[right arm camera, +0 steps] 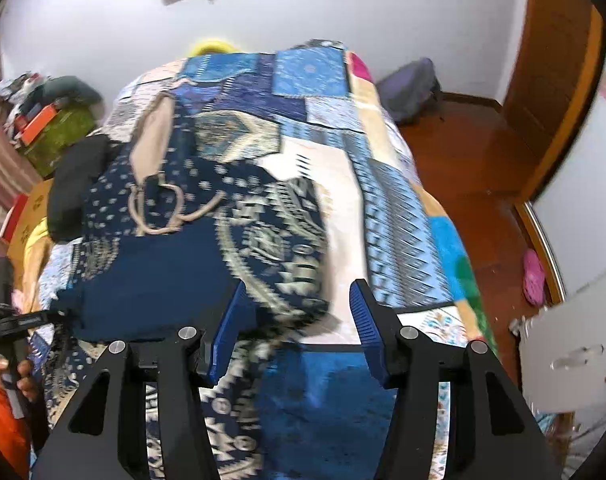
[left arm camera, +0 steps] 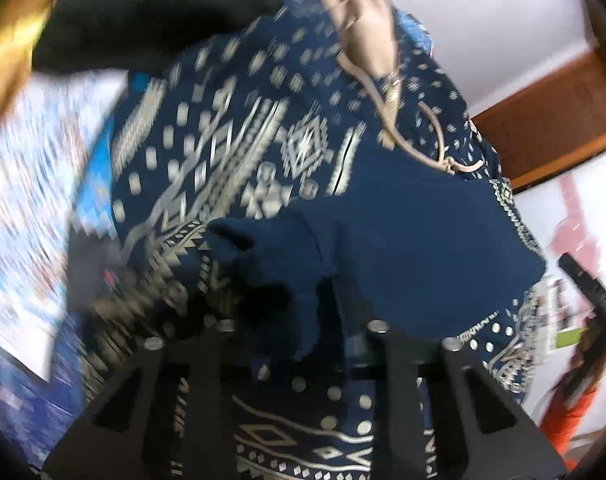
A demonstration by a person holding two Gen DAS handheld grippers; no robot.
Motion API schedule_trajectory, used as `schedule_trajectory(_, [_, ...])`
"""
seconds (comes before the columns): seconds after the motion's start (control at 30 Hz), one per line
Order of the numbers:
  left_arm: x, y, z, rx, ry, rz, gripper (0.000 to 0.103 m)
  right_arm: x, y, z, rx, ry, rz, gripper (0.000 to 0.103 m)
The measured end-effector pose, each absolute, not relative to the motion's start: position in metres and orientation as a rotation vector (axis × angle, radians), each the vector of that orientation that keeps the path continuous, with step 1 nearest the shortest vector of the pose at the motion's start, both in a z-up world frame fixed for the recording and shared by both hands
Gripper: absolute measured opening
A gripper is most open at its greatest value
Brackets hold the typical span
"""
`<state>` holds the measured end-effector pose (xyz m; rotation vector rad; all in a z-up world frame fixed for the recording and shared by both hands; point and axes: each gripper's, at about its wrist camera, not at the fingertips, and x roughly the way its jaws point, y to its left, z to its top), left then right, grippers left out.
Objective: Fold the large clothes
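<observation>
A navy garment with a cream geometric print (right arm camera: 207, 216) lies on a bed; it has a beige waistband (right arm camera: 153, 128) and a beige drawstring (right arm camera: 171, 208). In the left wrist view the garment (left arm camera: 263, 152) fills the frame, and a plain navy fold of it (left arm camera: 303, 280) is draped over my left gripper (left arm camera: 303, 312), whose fingertips are hidden in the cloth. The other hand's gripper also shows at the right edge of this view (left arm camera: 595, 292). My right gripper (right arm camera: 299, 312) is open with its blue pads (right arm camera: 363, 320) wide apart, over the garment's right edge; nothing is between them.
The bed carries a blue patchwork cover (right arm camera: 323, 92). A black item (right arm camera: 75, 184) lies at the garment's left. A wooden floor (right arm camera: 463, 160), a dark bag (right arm camera: 411, 88), a pink slipper (right arm camera: 533, 276) and a wooden door (right arm camera: 551, 80) are to the right. A cluttered green box (right arm camera: 59, 132) stands left.
</observation>
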<state>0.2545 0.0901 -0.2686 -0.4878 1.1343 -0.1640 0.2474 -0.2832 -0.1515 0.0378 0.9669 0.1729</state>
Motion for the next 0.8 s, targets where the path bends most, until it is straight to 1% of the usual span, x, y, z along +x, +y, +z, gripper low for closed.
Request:
schedule_trajectory(0.03, [0.255, 0.088, -0.262, -0.454, 1.116, -0.155, 0.018, 0.249, -0.287, -0.151, 0.041, 0.967, 0.163, 0.05])
schedule_trajectory(0.07, [0.256, 0.085, -0.251, -0.412, 1.086, -0.143, 0.012, 0.251, -0.289, -0.15, 0.043, 0.962, 0.156, 0.05])
schedule_trajectory(0.27, [0.264, 0.09, -0.183, -0.342, 0.933, -0.136, 0.012, 0.258, -0.29, -0.139, 0.045, 0.91, 0.161, 0.05])
schedule_trajectory(0.43, [0.266, 0.098, -0.151, -0.292, 0.88, -0.141, 0.012, 0.268, -0.278, -0.148, 0.03, 0.917, 0.181, 0.05])
schedule_trajectory(0.53, [0.26, 0.103, -0.159, -0.307, 0.913, -0.149, 0.012, 0.275, -0.27, -0.162, 0.023, 0.957, 0.194, 0.05])
schedule_trajectory(0.7, [0.258, 0.102, -0.209, -0.317, 1.078, -0.16, 0.012, 0.279, -0.261, -0.186, 0.0, 1.028, 0.204, 0.05])
schedule_trajectory(0.8, [0.257, 0.105, -0.241, -0.383, 1.187, -0.177, 0.012, 0.279, -0.259, -0.195, -0.01, 1.049, 0.204, 0.05])
